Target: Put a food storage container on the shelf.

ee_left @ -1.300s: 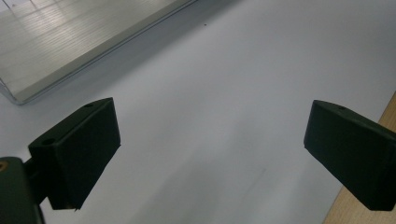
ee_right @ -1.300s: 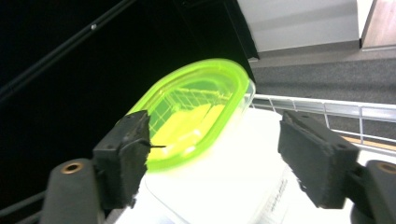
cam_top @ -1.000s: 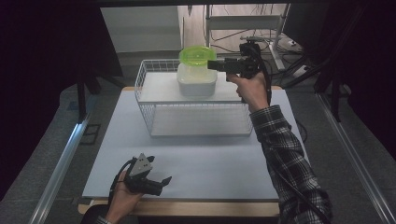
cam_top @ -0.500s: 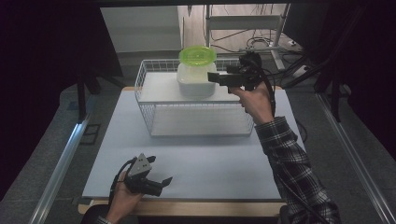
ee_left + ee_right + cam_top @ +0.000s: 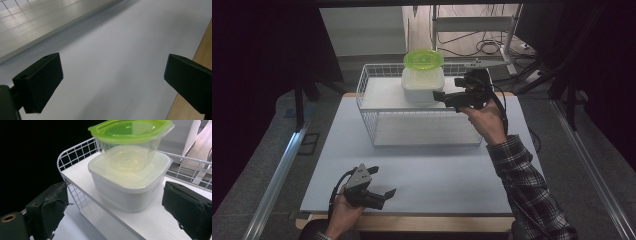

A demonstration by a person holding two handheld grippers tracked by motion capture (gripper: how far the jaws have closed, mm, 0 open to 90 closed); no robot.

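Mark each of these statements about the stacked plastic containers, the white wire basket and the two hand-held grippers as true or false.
1. The clear container with the green lid sits on the white square lidded container. True.
2. Both containers stand on the blue table mat. False: they stand on the white shelf in the white wire basket.
3. The right hand-held gripper is clamped on the white container. False: its jaws have just been opening and stand apart, short of it.
4. The left hand-held gripper is open over the mat. True.
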